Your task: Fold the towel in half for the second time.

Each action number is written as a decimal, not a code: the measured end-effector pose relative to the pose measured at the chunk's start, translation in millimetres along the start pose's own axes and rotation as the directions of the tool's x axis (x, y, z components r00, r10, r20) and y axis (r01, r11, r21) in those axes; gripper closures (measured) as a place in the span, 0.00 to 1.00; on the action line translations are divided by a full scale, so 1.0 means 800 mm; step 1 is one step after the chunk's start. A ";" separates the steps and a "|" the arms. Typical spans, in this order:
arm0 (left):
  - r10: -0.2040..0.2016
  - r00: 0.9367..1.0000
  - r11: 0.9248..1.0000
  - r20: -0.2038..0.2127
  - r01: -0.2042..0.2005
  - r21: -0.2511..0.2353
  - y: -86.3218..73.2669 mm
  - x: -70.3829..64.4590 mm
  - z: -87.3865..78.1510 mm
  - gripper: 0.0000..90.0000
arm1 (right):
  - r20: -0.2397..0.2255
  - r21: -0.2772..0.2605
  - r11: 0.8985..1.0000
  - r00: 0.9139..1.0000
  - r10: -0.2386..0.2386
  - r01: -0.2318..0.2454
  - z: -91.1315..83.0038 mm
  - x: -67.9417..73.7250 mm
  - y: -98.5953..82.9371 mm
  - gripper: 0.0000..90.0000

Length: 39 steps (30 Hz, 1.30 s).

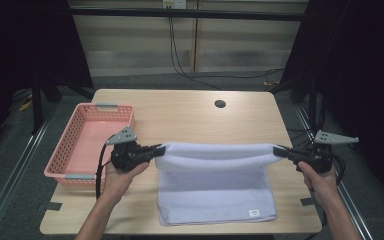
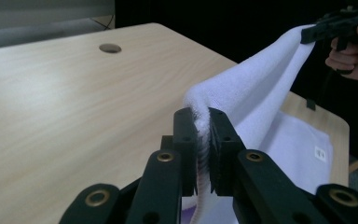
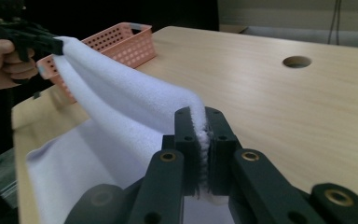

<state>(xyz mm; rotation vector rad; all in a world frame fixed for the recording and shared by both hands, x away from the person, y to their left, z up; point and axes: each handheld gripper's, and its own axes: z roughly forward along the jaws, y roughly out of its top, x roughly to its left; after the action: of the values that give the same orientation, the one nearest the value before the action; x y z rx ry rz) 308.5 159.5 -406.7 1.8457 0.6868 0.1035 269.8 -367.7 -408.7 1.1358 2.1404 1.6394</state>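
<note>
Towel handling notes. White terry-cloth towel (image 1: 215, 182) lay on the light wooden tabletop (image 1: 190, 117), just beside the pink perforated plastic basket (image 1: 80, 145) and on the side of it away from the tabletop's left edge. Its far edge was lifted and stretched into a taut ridge between both tools; the near part stayed flat on the tabletop, with a small label (image 1: 253, 213) at the corner farthest from the basket.

Left gripper (image 1: 156, 151) was clamped fully down on the ridge corner nearest the basket. In the left gripper view, pile was squeezed between the closed jaws, no gap visible. Right gripper (image 1: 280, 151) was closed just as tight on the opposite corner, well apart from the basket, cloth pinched edge-on in the right gripper view.

Handling, my read: soft, limp, light. No stiffness, it sagged from the ridge, so it needed tension between two points to hold shape. Looped pile looked grippy, slip risk judged low. Not fragile.

Grasp points: corners or hem, both layers pinched deep in the jaws. A mid-edge hold would likely let the ends droop. Uneven pull would likely skew any fold. Basket looked empty and untouched.
</note>
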 end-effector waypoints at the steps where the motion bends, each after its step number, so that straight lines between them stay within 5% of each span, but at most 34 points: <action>1: -0.002 1.000 1.000 0.005 0.001 0.006 -0.005 -0.003 -0.001 0.93 | -0.003 0.015 1.000 1.000 -0.009 0.009 -0.003 0.007 -0.007 0.95; 8: -0.012 1.000 0.995 0.023 0.010 0.096 -0.062 -0.028 -0.013 0.93 | -0.026 0.110 0.994 1.000 -0.005 0.008 -0.014 0.037 -0.051 0.94; 15: -0.032 0.998 0.984 0.061 0.021 0.177 -0.106 -0.053 -0.015 0.92 | -0.042 0.226 0.974 0.999 0.011 -0.001 -0.023 0.051 -0.094 0.91; 17: -0.058 0.994 0.980 0.092 0.039 0.197 -0.113 -0.054 -0.015 0.91 | -0.049 0.259 0.966 0.999 0.001 0.011 -0.024 0.056 -0.103 0.90; 22: -0.021 0.993 0.967 0.118 -0.010 0.255 -0.119 -0.062 -0.016 0.90 | -0.048 0.332 0.943 0.999 0.008 0.008 -0.029 0.062 -0.118 0.87; 25: -0.025 0.988 0.968 0.152 -0.014 0.250 -0.117 -0.063 -0.020 0.87 | -0.053 0.340 0.940 0.999 0.011 0.007 -0.032 0.066 -0.121 0.83; 28: -0.022 0.981 0.974 0.193 -0.022 0.224 -0.113 -0.067 -0.033 0.82 | -0.049 0.312 0.950 0.999 0.012 0.004 -0.040 0.071 -0.120 0.79; 32: -0.030 0.989 0.974 0.143 -0.003 0.225 -0.111 -0.061 -0.037 0.73 | -0.010 0.264 0.964 1.000 -0.002 0.005 -0.048 0.069 -0.113 0.74; 36: -0.034 0.996 0.976 0.087 0.014 0.219 -0.101 -0.046 -0.011 0.69 | 0.050 0.256 0.967 0.999 -0.013 0.000 -0.035 0.060 -0.104 0.71; 39: -0.048 0.997 0.968 0.059 0.032 0.250 -0.090 -0.028 0.019 0.69 | 0.060 0.263 0.965 0.998 -0.030 0.013 -0.017 0.054 -0.093 0.71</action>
<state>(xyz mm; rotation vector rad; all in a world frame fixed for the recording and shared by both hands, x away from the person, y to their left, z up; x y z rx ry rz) 266.9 151.4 -471.2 2.0648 0.7170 -0.0721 199.7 -354.2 -458.4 1.2123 2.3710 1.3185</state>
